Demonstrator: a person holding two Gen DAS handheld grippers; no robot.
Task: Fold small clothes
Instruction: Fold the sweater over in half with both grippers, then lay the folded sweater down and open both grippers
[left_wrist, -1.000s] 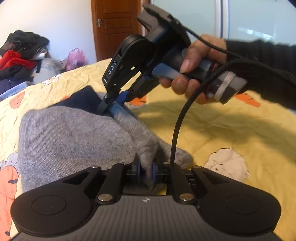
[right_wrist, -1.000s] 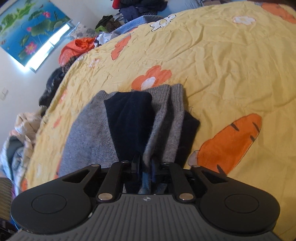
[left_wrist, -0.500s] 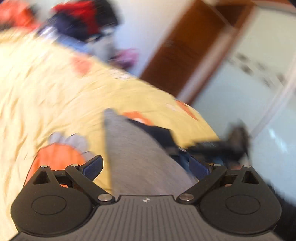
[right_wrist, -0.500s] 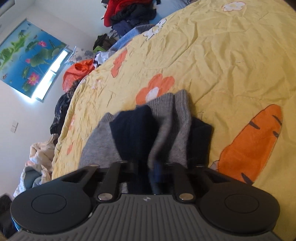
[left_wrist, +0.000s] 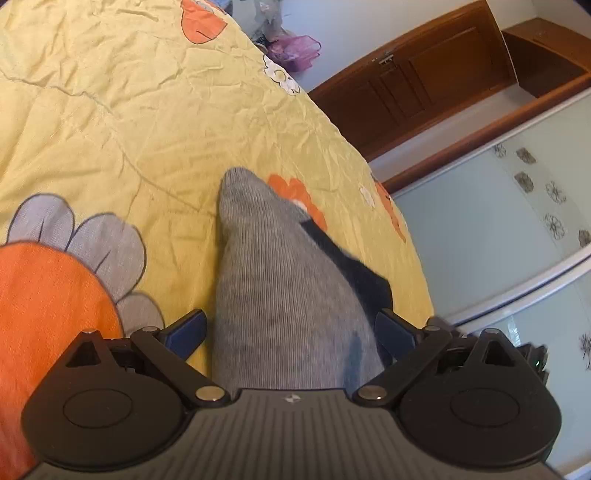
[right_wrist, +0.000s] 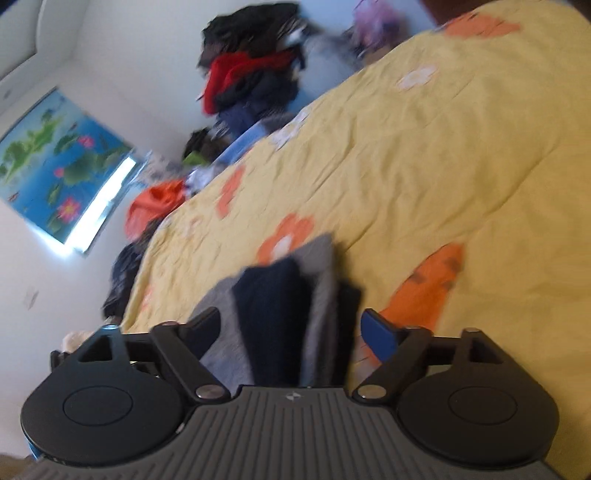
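Note:
A small grey and navy knit garment (left_wrist: 280, 291) lies folded on the yellow bedspread (left_wrist: 110, 122). In the left wrist view my left gripper (left_wrist: 291, 332) is open, its blue-padded fingers spread to either side of the grey cloth, holding nothing. In the right wrist view the same garment (right_wrist: 273, 314) shows a navy panel between grey bands. My right gripper (right_wrist: 291, 325) is open too, fingers apart on both sides of the garment, empty. The right wrist view is blurred.
The bedspread carries orange flower and carrot prints (right_wrist: 428, 288). A pile of clothes (right_wrist: 251, 77) lies beyond the bed's far edge, with more heaped along its left side (right_wrist: 155, 206). A wooden door (left_wrist: 417, 81) and pale sliding wardrobe panels (left_wrist: 498, 221) stand past the bed.
Both grippers were shut on the garment a second ago. Both have let go and opened. The left one swung round first, the right one half a second later. The garment rests on the bed.

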